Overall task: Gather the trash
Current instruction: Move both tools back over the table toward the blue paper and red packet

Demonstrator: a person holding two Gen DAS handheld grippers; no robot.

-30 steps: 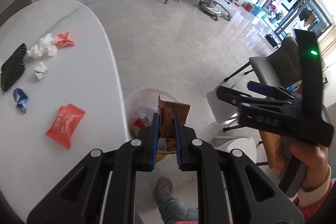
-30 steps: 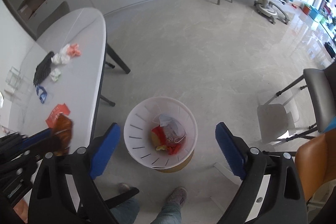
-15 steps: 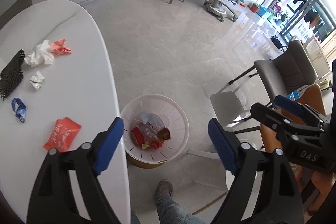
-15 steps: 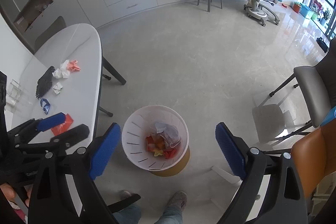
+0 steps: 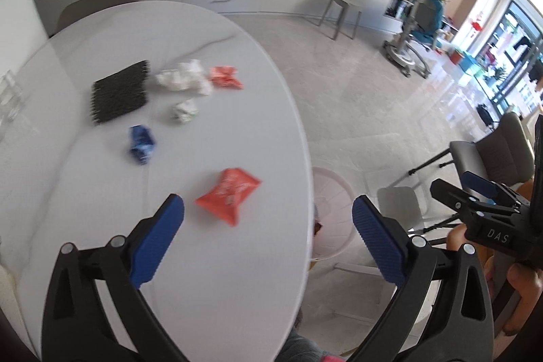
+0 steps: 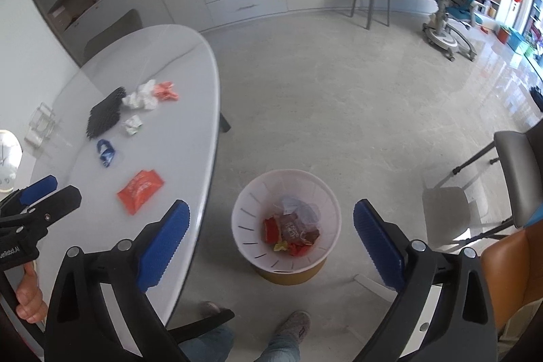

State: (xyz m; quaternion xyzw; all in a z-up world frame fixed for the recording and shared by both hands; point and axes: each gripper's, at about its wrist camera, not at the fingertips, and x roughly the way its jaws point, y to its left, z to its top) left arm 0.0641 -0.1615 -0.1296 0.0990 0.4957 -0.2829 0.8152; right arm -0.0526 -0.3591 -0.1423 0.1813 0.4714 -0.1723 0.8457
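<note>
A second ago my left gripper point(image 5: 268, 209) was clamped on a brown snack wrapper above the white bin point(image 6: 286, 219); its jaws have just been opening and now stand wide with nothing between them; the wrapper now appears to lie in the bin among the other red, yellow and clear scraps, so I judge that piece collected. My left gripper has also swung away from the bin and now looks down over the white oval counter point(image 5: 101, 33), which tells me the next piece is being sought.

My right gripper point(image 6: 269, 219) has its jaws spread wide too, having opened a little further, and it holds nothing; the bin sits on the floor directly between and beyond its blue pads, just beside the counter's edge.

The nearest trash is a red-orange packet point(image 5: 227, 194); it lies flat on the counter just ahead of my left gripper, between the lines of the two pads and closer to the left one; nothing touches it. Farther along the counter lie a crumpled blue wrapper point(image 5: 142, 143), a small white paper ball point(image 5: 184, 111), a larger white crumpled tissue point(image 5: 185, 79) touching a pinkish-red wrapper point(image 5: 224, 77), and a black spiky mat point(image 5: 119, 92) beside them; the left view is blurred, so finer detail is unclear.

Five loose scraps remain on the counter; the task looks partly done.
</note>
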